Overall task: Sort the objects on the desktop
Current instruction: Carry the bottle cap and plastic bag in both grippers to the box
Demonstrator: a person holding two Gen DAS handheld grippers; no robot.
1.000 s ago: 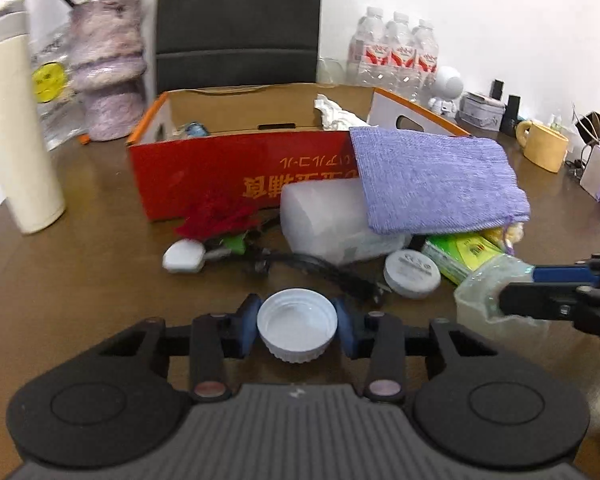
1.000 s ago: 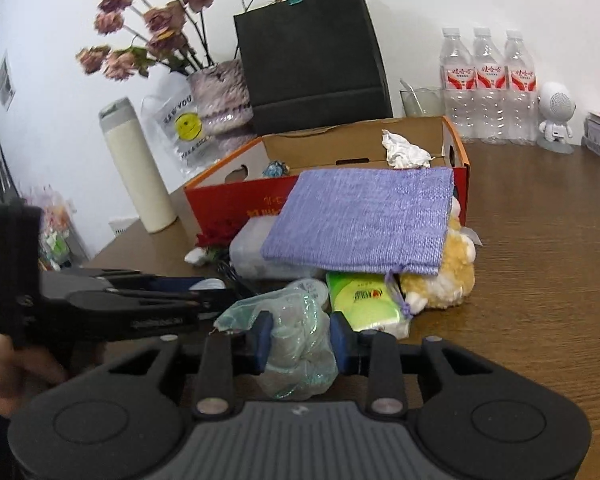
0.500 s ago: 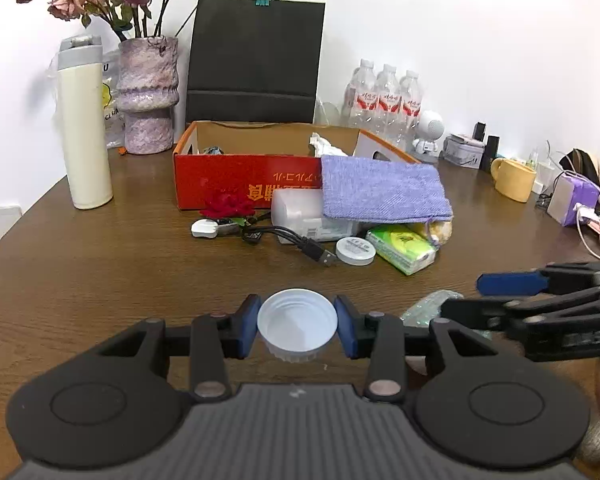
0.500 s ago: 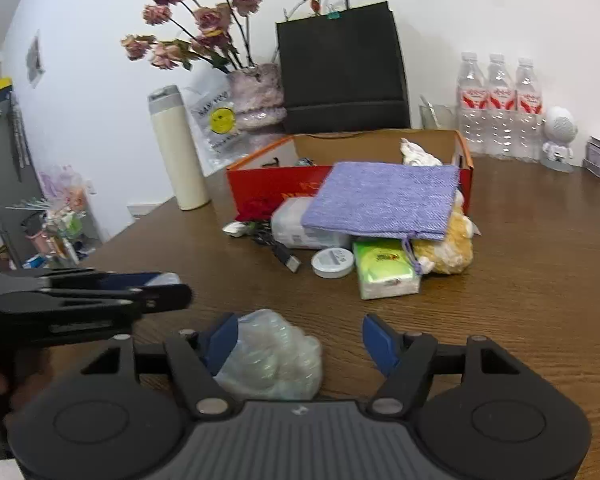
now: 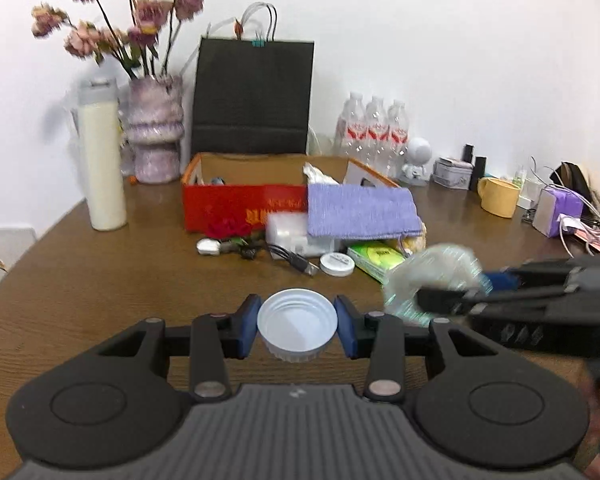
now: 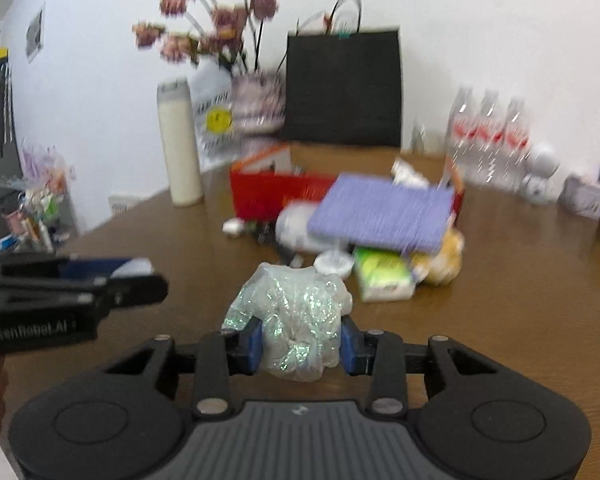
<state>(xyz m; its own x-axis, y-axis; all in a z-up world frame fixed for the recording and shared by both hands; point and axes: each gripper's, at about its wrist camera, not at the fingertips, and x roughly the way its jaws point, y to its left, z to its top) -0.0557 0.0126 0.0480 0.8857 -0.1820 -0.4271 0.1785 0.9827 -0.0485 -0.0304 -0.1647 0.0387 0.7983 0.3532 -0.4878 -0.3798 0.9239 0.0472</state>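
left gripper (image 5: 297,330) has its blue pads clamped on a white plastic lid (image 5: 297,327), one pad on each side of the rim, the open hollow of the lid facing up toward the camera, held above the brown wooden table (image 5: 100,288). right gripper (image 6: 298,340) has a crumpled, glittery clear plastic bag (image 6: 296,320) between its pads; the jaws are closing, and the pads press the bag from both sides, its top bulging up and forward past the fingertips. in the left wrist view the bag shows blurred at the tip of the right gripper, off to the right of the lid and apart from it. further back on the table stands a red cardboard box (image 5: 240,210), open on top, with a crumpled white tissue (image 5: 318,174) inside near its right end. a purple knitted cloth (image 5: 360,212) lies draped over the box's front right corner and over a white plastic container (image 5: 288,232) just in front of the box. near these lie a small round white tin (image 5: 337,265), a green packet (image 5: 376,258), a black cable with a usb plug (image 5: 292,260), a red artificial flower (image 5: 228,230) and a small white charger (image 5: 208,246). behind the box are a black paper bag (image 5: 252,96), a vase of dried pink flowers (image 5: 154,128), a tall cream bottle (image 5: 102,160) and three water bottles (image 5: 374,132). a yellow mug (image 5: 498,196) sits far right.
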